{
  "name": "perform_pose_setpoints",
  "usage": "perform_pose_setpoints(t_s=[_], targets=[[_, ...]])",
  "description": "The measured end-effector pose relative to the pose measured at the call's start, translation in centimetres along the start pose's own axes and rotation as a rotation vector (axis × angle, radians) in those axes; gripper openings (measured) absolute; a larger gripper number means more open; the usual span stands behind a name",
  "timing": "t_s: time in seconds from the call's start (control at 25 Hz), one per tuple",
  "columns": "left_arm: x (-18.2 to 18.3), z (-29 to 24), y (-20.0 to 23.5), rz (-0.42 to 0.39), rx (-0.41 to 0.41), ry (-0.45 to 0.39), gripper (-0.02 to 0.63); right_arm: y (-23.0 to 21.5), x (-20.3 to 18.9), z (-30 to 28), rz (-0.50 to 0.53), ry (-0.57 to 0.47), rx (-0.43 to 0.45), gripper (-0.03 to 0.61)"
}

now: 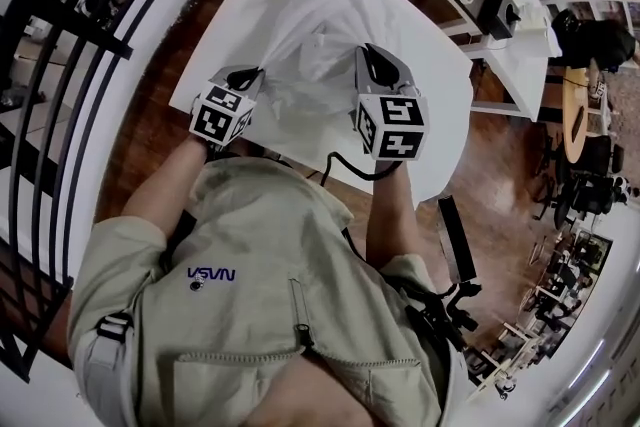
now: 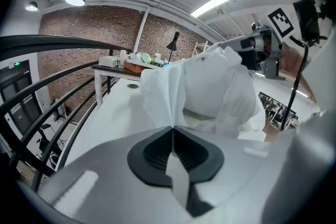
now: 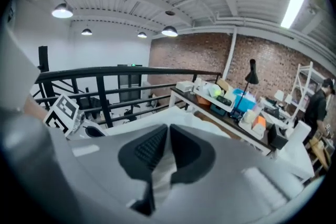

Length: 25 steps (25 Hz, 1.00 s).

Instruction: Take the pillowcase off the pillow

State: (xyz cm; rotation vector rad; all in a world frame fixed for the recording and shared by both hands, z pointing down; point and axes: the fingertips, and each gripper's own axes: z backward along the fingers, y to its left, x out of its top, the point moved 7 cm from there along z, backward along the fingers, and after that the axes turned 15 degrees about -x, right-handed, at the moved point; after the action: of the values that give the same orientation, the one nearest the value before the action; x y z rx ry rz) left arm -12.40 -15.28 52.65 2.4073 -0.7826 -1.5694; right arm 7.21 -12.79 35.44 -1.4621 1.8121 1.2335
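Left tongs point(image 1: 258, 72) and right tongs point(image 1: 366, 52) both pinch the white pillowcase point(image 1: 312, 35); shirt point(image 1: 260, 335) reads NASA.

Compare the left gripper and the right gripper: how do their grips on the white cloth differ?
The white cloth fans up out of the left gripper's jaws; at the right gripper only a strip shows between the jaws. The left gripper faces the pillow bundle; the right gripper faces a cluttered desk. Both are shut on the cloth.

Khaki short-sleeved shirt point(image 1: 270, 255), dark logo point(image 1: 212, 275); left gripper point(image 1: 257, 73) and right gripper point(image 1: 368, 55) grey, black-padded, with black-and-white marker cubes point(image 1: 222, 115); black cable point(image 1: 350, 178).
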Motion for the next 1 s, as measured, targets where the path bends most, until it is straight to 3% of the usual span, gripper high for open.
perform_pose_setpoints(t_s=[0.2,0.44,0.72,1.0], targets=[[0.5,-1.8,0.7,-0.005,-0.001,0.023,0.008,-1.9,0.9,1.8,-0.092,-0.058,-0.004,0.012],[2.0,-4.6,1.0,-0.011,0.03,0.045,0.008,-1.5,-0.8,2.7,-0.119,-0.056,0.068,0.012],[1.6,-4.4,1.5,0.011,0.097,0.066,0.015,3.4,-5.3,0.1,0.0,0.068,0.176,0.015],[0.3,-1.4,1.7,0.03,0.159,0.039,0.045,6.0,-6.2,-1.2,0.077,0.087,0.255,0.058]])
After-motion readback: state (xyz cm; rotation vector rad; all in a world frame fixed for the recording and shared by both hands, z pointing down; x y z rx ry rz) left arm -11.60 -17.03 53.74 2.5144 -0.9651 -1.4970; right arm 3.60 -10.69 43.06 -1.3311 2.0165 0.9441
